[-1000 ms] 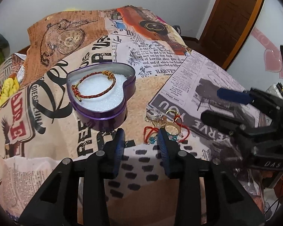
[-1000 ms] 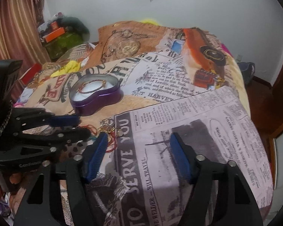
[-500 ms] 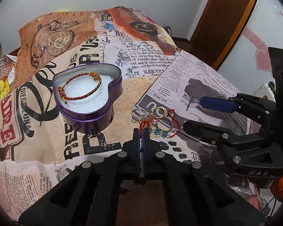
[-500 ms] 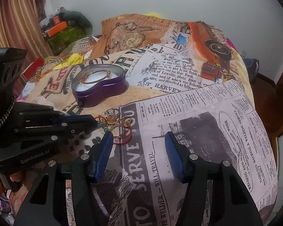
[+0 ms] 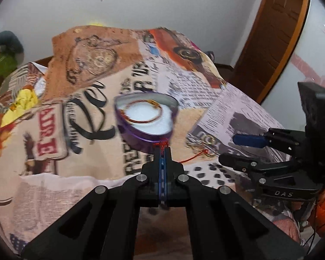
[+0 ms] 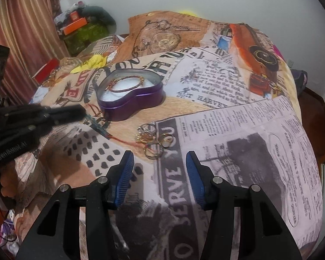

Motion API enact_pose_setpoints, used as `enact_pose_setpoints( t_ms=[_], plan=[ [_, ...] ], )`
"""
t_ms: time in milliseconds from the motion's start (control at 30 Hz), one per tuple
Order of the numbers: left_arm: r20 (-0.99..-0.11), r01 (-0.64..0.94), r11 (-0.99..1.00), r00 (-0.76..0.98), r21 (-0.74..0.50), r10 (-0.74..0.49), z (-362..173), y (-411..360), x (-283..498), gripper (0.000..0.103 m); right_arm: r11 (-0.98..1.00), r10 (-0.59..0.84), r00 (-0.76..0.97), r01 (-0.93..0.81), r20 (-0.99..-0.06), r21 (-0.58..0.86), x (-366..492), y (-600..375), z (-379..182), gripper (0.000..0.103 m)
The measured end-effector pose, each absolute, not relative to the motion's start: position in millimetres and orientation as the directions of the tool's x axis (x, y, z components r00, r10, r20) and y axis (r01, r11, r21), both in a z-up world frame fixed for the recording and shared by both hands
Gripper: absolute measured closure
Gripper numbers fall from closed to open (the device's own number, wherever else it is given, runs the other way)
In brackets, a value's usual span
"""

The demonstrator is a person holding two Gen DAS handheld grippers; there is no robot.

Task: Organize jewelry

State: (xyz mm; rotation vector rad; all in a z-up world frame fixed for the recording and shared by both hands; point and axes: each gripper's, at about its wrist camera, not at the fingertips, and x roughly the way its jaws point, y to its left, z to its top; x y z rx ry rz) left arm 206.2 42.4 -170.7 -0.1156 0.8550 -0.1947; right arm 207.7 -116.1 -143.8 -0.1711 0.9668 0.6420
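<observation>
A purple heart-shaped tin (image 5: 146, 119) (image 6: 131, 98) with white padding holds a red-and-gold braided bracelet (image 5: 144, 112) (image 6: 125, 84). My left gripper (image 5: 162, 149) (image 6: 84, 113) is shut on a red cord bracelet with blue beads (image 6: 98, 126), lifted just in front of the tin; its cord (image 5: 194, 157) trails back toward a small pile of gold and silver rings (image 5: 202, 144) (image 6: 155, 139) on the bedspread. My right gripper (image 6: 159, 164) (image 5: 234, 149) is open and empty, just short of the ring pile.
All lies on a bed with a newspaper-print spread (image 6: 227, 130). A yellow cloth (image 6: 93, 62) and cluttered boxes (image 6: 80, 26) lie at the far left by a curtain. A wooden door (image 5: 268, 36) stands to the right.
My left gripper closed on the red beaded bracelet and lifted it left toward the tin, drawing it out of the pile. My right gripper moved closer to the rings, still open.
</observation>
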Motion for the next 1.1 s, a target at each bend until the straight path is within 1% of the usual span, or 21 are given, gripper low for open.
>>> enact_pose_setpoints(
  t_ms=[67,100,133,167,200,267,333,367,633,1100],
  plan=[
    [-0.731,0.108,0.98,0.653,-0.168,-0.197,-167.6,49.6,204.4,0.103,0.797,0.428,0.389,-0.588,-0.816,0.138,210.1,-110.4,-146.7,0.057],
    [-0.73,0.104,0.981,0.657,-0.163,-0.191,-167.1,51.6,204.5,0.103,0.794,0.424,0.381,-0.592,-0.821,0.136,211.5,-107.4,-148.8,0.059],
    [-0.729,0.1,0.982,0.659,-0.158,-0.184,-166.8,53.7,204.4,0.103,0.792,0.422,0.373,-0.595,-0.826,0.136,212.6,-105.1,-150.8,0.062],
    [-0.729,0.095,0.984,0.661,-0.153,-0.177,-167.0,55.2,204.8,0.103,0.789,0.421,0.362,-0.598,-0.832,0.139,213.5,-103.5,-152.9,0.068],
    [-0.728,0.091,0.984,0.663,-0.152,-0.174,-167.4,56.9,204.4,0.103,0.788,0.419,0.35,-0.599,-0.838,0.143,215.0,-102.0,-155.2,0.071],
    [-0.728,0.089,0.984,0.663,-0.157,-0.176,-169.1,58.8,205.0,0.103,0.787,0.418,0.347,-0.601,-0.84,0.143,217.1,-100.6,-156.9,0.072],
    [-0.729,0.088,0.983,0.661,-0.161,-0.178,-171.3,58.3,206.5,0.103,0.785,0.414,0.349,-0.604,-0.841,0.136,217.1,-99.6,-156.9,0.078],
    [-0.73,0.089,0.983,0.66,-0.162,-0.18,-172.2,57.7,206.9,0.103,0.783,0.413,0.347,-0.607,-0.842,0.134,217.2,-98.8,-157.4,0.083],
    [-0.722,0.101,0.981,0.666,-0.163,-0.189,-165.7,51.4,204.8,0.103,0.789,0.405,0.38,-0.605,-0.831,0.108,212.8,-99.7,-149.7,0.084],
    [-0.657,0.1,0.987,0.736,-0.127,-0.159,-118.2,49.5,188.0,0.103,0.815,0.44,0.481,-0.569,-0.759,0.111,201.1,-111.9,-104.1,0.084]
  ],
)
